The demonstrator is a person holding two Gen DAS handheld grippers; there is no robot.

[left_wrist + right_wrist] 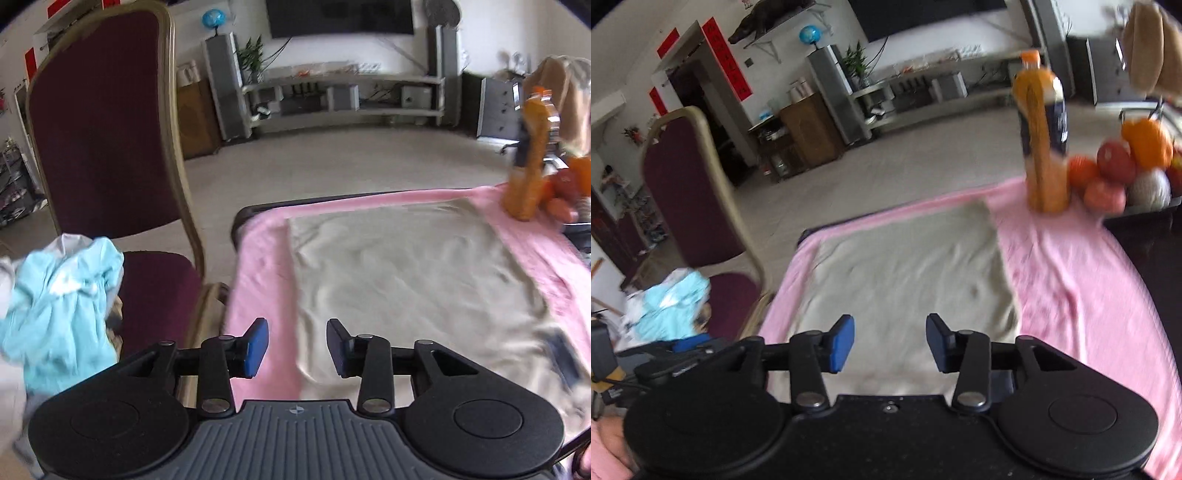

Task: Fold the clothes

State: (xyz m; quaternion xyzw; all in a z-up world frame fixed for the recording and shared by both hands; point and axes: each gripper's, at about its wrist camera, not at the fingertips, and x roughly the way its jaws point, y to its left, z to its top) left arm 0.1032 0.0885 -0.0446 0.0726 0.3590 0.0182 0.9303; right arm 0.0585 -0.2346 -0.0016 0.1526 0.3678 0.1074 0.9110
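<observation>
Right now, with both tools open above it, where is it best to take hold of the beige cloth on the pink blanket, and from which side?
Probably the two near corners: the beige cloth lies flat on the pink blanket, its near edge just ahead of both tools. Bring the left tool and right tool down from above and pinch the hem.
</observation>
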